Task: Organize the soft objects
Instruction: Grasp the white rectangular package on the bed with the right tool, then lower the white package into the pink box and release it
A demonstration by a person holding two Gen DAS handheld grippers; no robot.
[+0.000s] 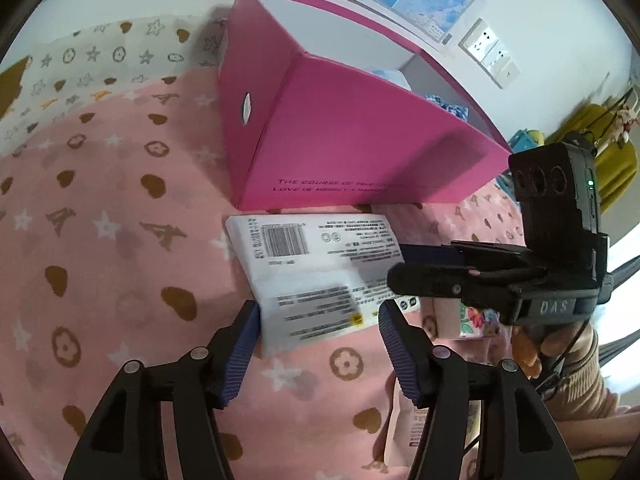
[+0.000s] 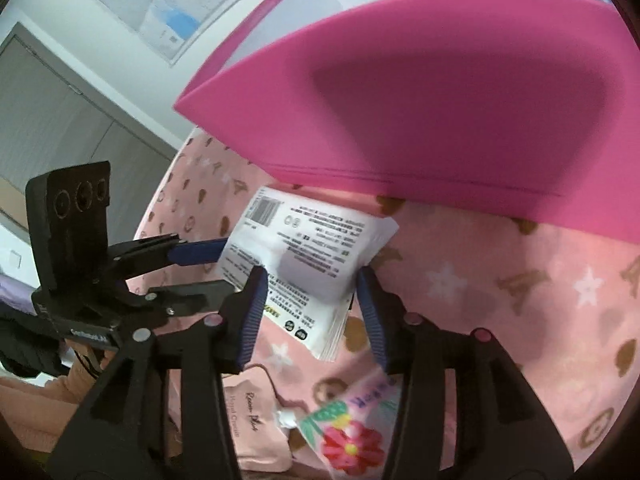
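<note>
Nearest the right wrist camera lie two small soft packs on the pink blanket (image 2: 500,280): a pale pink sachet (image 2: 256,428) with script lettering and, just beside it, a flowered packet (image 2: 352,432), both below and behind the fingers and neither touched. Just ahead, the white pouch (image 2: 304,256) lies flat on the blanket with its printed back up, and both tools converge on it. The right gripper (image 2: 310,308) straddles its near corner, one blue pad at each edge; the pads appear to sit at the edges rather than squeeze, so I judge the jaws parted around the pouch, though contact on the left pad is hard to rule out. The left gripper (image 1: 318,354) is likewise spread about the pouch's other near corner in its own view, the left pad touching or nearly touching the edge, the right pad slightly clear. The pouch's long axis runs from the grippers toward the box, slightly slanted, so it lies straight ahead of both; neither hand is clearly the nearer. Beyond the pouch, touching or almost touching its far end, stands one pink box (image 1: 344,132), open at the top, with something pale blue and knitted showing inside. The coming move likely turns on lifting the pouch up and forward over that near wall. Count: one white pouch, one sachet, one flowered packet, one box, two grippers.
</note>
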